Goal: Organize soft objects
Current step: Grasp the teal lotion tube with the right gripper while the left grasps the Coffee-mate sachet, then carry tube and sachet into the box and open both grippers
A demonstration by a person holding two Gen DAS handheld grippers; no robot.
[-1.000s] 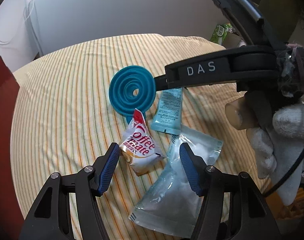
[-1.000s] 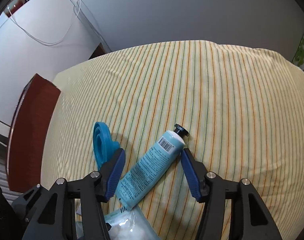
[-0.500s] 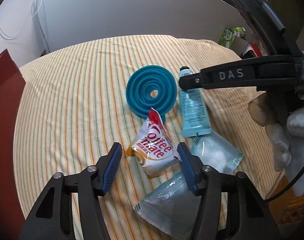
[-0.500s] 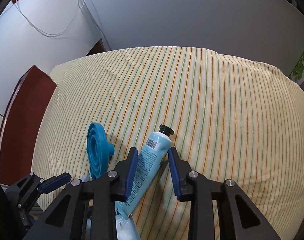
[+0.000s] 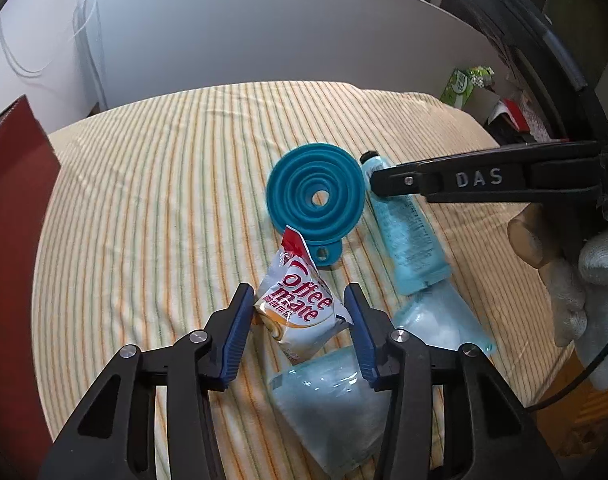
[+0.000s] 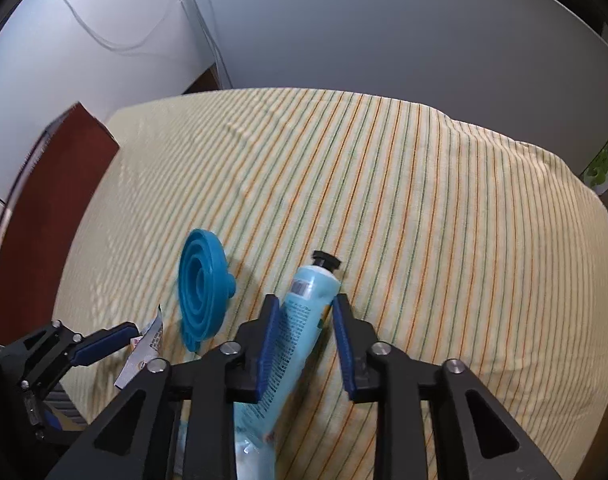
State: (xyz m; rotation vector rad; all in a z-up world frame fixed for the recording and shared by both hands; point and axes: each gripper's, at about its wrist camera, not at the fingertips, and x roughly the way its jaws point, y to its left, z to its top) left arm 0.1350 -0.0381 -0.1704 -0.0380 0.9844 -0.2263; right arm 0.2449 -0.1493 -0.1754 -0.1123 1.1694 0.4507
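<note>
The light-blue squeeze tube with a black cap (image 6: 304,320) lies on the striped cloth, low in the centre of the right wrist view, cap pointing up the frame. The right gripper (image 6: 306,342) has its blue-padded jaws narrowed around the tube's upper body; the left pad touches it, the right pad sits just beside it. In the left wrist view the same tube (image 5: 408,236) lies right of centre, beside a teal collapsible silicone funnel (image 5: 315,200) lying flat.

Below the funnel, a white and red Coffee-mate sachet (image 5: 300,308) sits between the moderately open jaws of the left gripper (image 5: 298,320), neither pad clearly pressing it. Two clear-blue plastic pouches with white filling (image 5: 336,396) lie at the lower right, one partly under the tube's crimped end.

Everything rests on a cream cloth with orange and green stripes (image 5: 152,200), slightly wrinkled. A dark red panel (image 5: 12,184) stands at the left edge. Behind rises a grey-white wall (image 6: 364,28) with thin white cables (image 6: 116,40) in the upper left. A green box (image 5: 462,84) sits at the upper right.
</note>
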